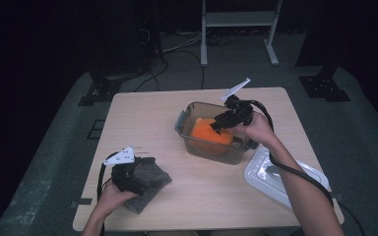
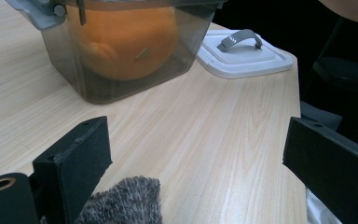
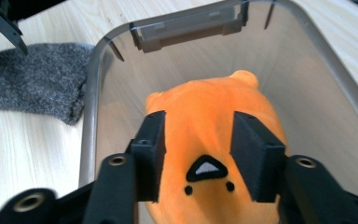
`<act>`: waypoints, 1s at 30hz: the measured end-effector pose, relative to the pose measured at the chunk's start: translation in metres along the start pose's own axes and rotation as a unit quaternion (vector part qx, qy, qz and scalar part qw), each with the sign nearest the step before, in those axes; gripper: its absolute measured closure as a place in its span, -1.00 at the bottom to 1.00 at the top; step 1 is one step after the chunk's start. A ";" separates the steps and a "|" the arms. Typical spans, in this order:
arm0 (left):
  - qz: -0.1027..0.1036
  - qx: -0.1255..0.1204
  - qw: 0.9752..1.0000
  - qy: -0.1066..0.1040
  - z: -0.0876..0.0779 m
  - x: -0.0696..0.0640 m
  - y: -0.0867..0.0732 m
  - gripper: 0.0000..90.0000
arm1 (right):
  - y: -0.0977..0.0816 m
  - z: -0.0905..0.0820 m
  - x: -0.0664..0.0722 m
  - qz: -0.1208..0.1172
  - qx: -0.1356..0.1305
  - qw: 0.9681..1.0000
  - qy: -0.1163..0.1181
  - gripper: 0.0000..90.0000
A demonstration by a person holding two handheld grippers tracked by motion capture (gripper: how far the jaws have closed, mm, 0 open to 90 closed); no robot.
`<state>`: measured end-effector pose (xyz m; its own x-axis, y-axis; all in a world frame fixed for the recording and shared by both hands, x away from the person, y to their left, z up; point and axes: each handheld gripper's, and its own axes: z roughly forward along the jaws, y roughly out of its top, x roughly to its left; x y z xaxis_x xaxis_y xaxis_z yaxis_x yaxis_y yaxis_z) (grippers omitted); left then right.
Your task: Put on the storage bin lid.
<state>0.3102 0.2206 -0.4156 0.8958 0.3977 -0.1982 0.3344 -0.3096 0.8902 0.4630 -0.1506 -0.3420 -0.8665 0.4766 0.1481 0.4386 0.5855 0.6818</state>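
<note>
Orange plush toy sits inside the clear smoky container, roughly mid-table, a bit right of centre. In the left gripper view we see the toy through the container wall, resting low against the bottom. So we judge the placing step as done: the toy is in the box.

Right gripper hangs over the container mouth, jaws pointing down into it. In the right gripper view its two black pads straddle the toy's head, partly parted; the pads look to stand just off the plush, so we read this as released, toy no longer gripped. Contact at the pad edges we cannot fully rule out.

What is left, as we judge it: getting the right gripper clear of the box, then the white lid. It lies flat on the table to the right of the container, near the table's front right corner, grey handle up. The container is not yet closed.

Left gripper is at the front left of the table, well apart from the container, resting on a grey fuzzy cloth. In the left gripper view its jaws stand wide apart, nothing clamped; a tuft of the cloth pokes up beside the left pad, below the gap, not squeezed. Whether the cloth also goes in the box we cannot tell.
</note>
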 end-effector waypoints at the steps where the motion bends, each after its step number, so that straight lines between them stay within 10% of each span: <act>1: 0.001 0.001 1.000 0.000 0.000 0.000 0.000 -0.85 | -0.001 -0.002 0.000 0.000 -0.005 1.000 0.000 0.17; 30: -0.006 -0.005 1.000 0.005 -0.003 0.002 -0.003 -0.85 | -0.060 -0.070 0.023 0.004 -0.058 0.998 0.001 -0.14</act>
<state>0.3102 0.2252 -0.4174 0.8887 0.4100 -0.2052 0.3423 -0.2954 0.8920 0.3999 -0.2211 -0.3296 -0.8640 0.4789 0.1552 0.4145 0.5016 0.7593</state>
